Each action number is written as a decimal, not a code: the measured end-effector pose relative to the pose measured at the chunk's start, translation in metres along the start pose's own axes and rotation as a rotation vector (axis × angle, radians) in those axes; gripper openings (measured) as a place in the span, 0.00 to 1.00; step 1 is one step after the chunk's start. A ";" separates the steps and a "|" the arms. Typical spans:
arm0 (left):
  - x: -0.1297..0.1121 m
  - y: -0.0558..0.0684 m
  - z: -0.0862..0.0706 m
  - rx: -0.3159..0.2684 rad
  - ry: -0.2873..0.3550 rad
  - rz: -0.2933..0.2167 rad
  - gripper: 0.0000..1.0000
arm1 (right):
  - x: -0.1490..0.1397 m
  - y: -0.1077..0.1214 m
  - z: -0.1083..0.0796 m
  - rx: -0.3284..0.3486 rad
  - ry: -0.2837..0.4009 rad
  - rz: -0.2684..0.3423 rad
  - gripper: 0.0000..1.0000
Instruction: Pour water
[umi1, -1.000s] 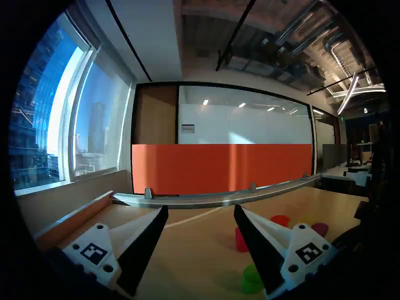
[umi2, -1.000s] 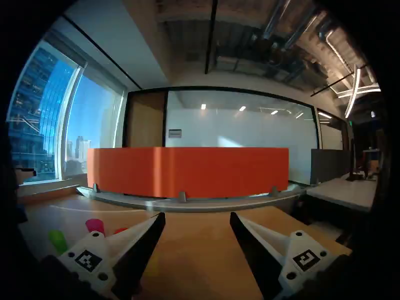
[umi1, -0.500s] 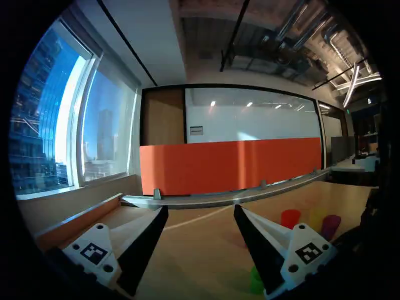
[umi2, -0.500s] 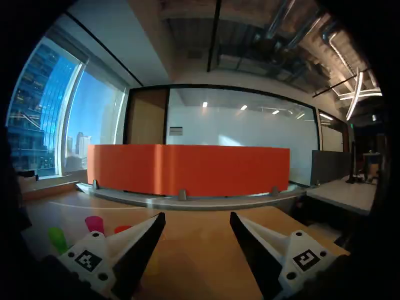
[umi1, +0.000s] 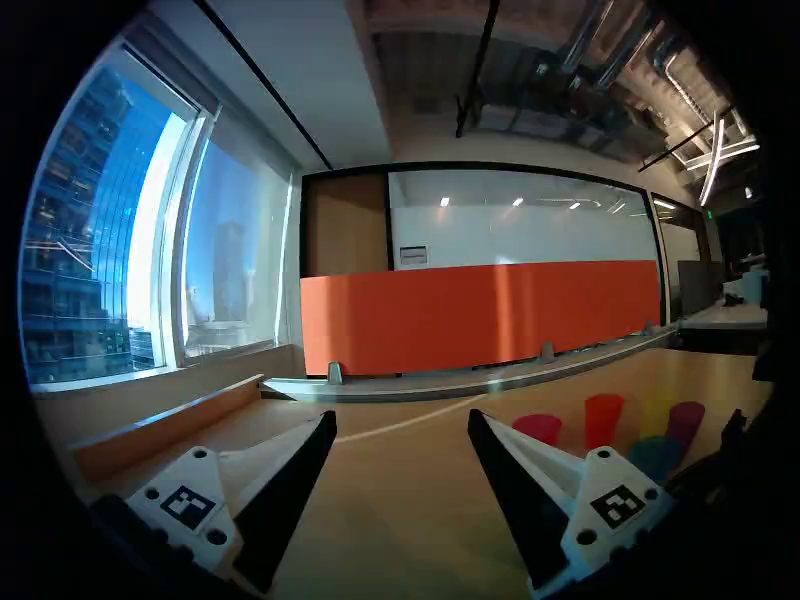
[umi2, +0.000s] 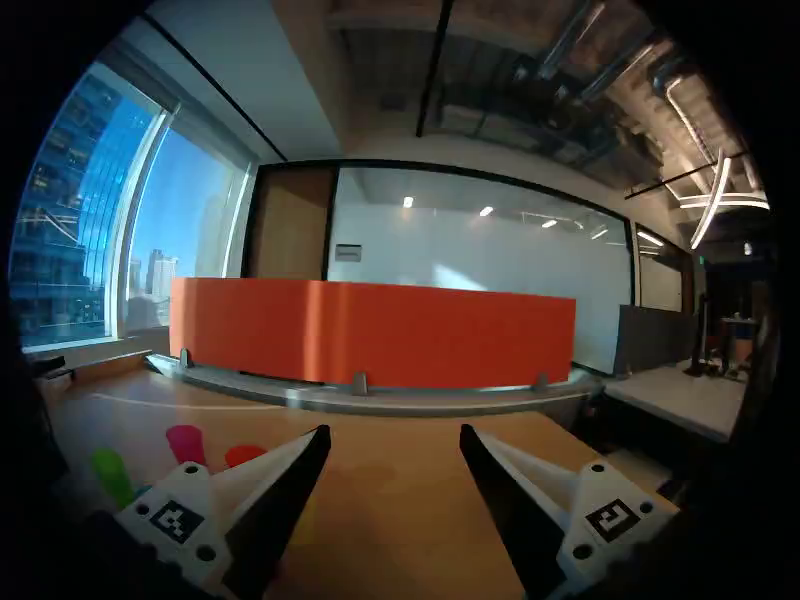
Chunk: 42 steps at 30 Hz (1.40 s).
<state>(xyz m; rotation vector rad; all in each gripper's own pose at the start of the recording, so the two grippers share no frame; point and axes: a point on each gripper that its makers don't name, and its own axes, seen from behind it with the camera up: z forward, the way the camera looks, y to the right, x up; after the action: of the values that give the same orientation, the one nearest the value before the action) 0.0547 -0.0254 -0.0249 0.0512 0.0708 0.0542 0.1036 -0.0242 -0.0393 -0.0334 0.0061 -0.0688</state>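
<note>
Left fingers (umi1: 290, 480) spread apart, cups (umi1: 604, 420) seemingly just beyond, rightward.

We see an orange panel (umi1: 480, 315), a tan wood table (umi1: 400, 510), a red cup (umi1: 538, 428), orange cup (umi1: 603, 418), yellow cup (umi1: 655, 415), magenta cup (umi1: 687, 420) and teal cup (umi1: 655, 457). White fingers (umi1: 555, 475), black inside, bear black-and-white checked markers (umi1: 188, 506).

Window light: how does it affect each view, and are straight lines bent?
Left gripper view: the window glares bright blue, and a paler sun band crosses the orange partition. Right gripper view: the orange partition bows from fisheye distortion; the ceiling is dark.
</note>
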 end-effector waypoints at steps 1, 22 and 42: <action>-0.002 0.000 0.000 0.003 -0.002 -0.002 0.97 | 0.001 -0.001 0.000 0.001 0.001 -0.001 1.00; -0.034 0.017 0.009 -0.008 -0.027 0.003 0.98 | 0.001 -0.010 0.002 0.003 -0.008 -0.025 1.00; -0.045 0.029 0.018 -0.030 -0.038 -0.020 0.98 | 0.000 -0.010 0.005 0.005 -0.014 -0.032 1.00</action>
<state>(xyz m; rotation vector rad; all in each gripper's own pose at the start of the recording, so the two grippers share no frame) 0.0098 -0.0003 -0.0020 0.0212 0.0325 0.0346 0.1031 -0.0343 -0.0340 -0.0287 -0.0085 -0.1009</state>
